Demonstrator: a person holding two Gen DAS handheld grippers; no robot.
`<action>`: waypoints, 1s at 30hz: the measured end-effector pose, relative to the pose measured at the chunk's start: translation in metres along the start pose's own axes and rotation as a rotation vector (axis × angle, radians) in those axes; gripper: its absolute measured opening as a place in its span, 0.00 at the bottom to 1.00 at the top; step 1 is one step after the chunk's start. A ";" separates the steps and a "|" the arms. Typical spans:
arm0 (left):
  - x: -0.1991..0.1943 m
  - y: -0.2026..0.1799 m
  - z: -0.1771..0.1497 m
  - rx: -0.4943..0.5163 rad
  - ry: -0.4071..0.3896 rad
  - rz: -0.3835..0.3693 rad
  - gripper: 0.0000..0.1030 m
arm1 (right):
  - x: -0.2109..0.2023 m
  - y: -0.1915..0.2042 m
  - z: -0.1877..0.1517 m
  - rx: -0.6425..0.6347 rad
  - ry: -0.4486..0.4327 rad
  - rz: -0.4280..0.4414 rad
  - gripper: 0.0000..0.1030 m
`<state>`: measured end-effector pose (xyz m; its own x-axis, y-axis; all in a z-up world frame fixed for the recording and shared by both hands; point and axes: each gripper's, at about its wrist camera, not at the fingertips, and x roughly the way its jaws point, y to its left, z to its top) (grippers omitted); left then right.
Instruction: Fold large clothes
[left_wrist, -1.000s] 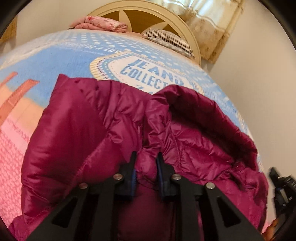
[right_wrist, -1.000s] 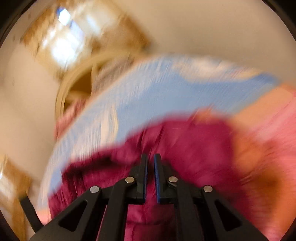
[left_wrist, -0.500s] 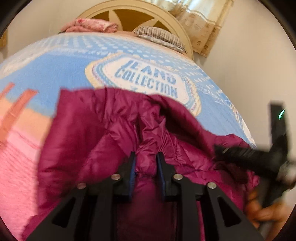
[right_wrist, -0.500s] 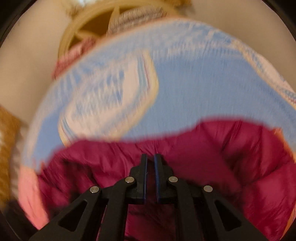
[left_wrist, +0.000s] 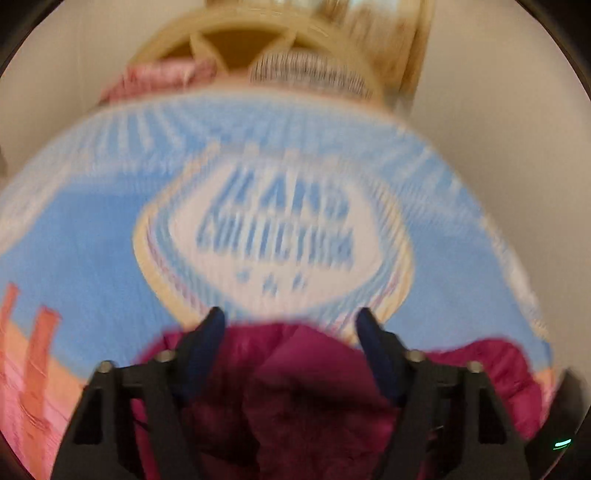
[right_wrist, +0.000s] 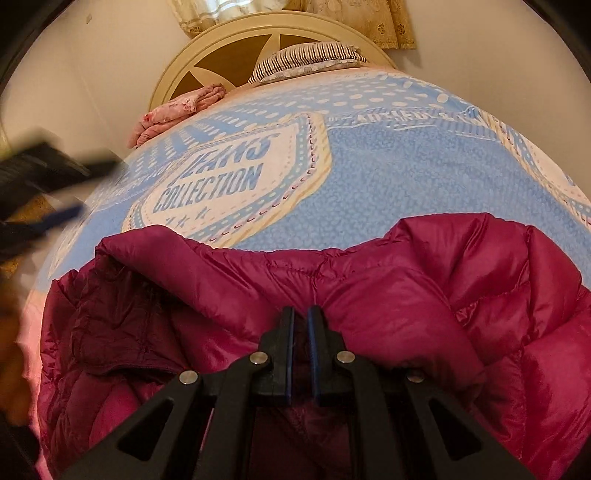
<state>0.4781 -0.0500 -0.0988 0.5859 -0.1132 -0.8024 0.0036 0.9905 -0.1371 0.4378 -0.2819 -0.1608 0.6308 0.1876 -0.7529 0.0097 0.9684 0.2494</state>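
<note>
A magenta puffer jacket (right_wrist: 369, 295) lies on a bed with a blue blanket (right_wrist: 388, 177) printed "JEANS COLLECTION". My right gripper (right_wrist: 301, 321) is shut on a fold of the jacket near its middle. In the blurred left wrist view my left gripper (left_wrist: 290, 325) is wide open above the jacket (left_wrist: 314, 387), holding nothing. The left gripper also shows as a dark blur at the left edge of the right wrist view (right_wrist: 40, 192). The jacket's dark lining (right_wrist: 110, 325) shows at the left.
A cream headboard (right_wrist: 207, 55) stands at the far end, with a striped pillow (right_wrist: 306, 59) and a folded pink cloth (right_wrist: 173, 110) in front of it. A wall and curtain (right_wrist: 373, 22) lie behind. The blanket turns pink and orange at the left (left_wrist: 33, 369).
My left gripper has opened and let go of the jacket, and has lifted away fast. My right gripper stays shut on the jacket, which now lies flatter on the bed.
</note>
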 end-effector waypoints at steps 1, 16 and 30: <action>0.005 0.001 -0.010 0.004 0.026 0.015 0.56 | 0.000 -0.002 0.000 0.008 -0.002 0.012 0.07; 0.008 0.016 -0.065 0.029 -0.065 0.060 0.61 | -0.052 -0.009 0.009 0.072 -0.122 0.115 0.07; 0.014 0.007 -0.064 0.076 -0.061 0.099 0.65 | -0.011 -0.037 0.002 0.069 -0.023 -0.064 0.06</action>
<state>0.4341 -0.0501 -0.1478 0.6348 -0.0120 -0.7726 0.0031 0.9999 -0.0130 0.4321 -0.3203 -0.1608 0.6448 0.1208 -0.7547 0.1037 0.9645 0.2430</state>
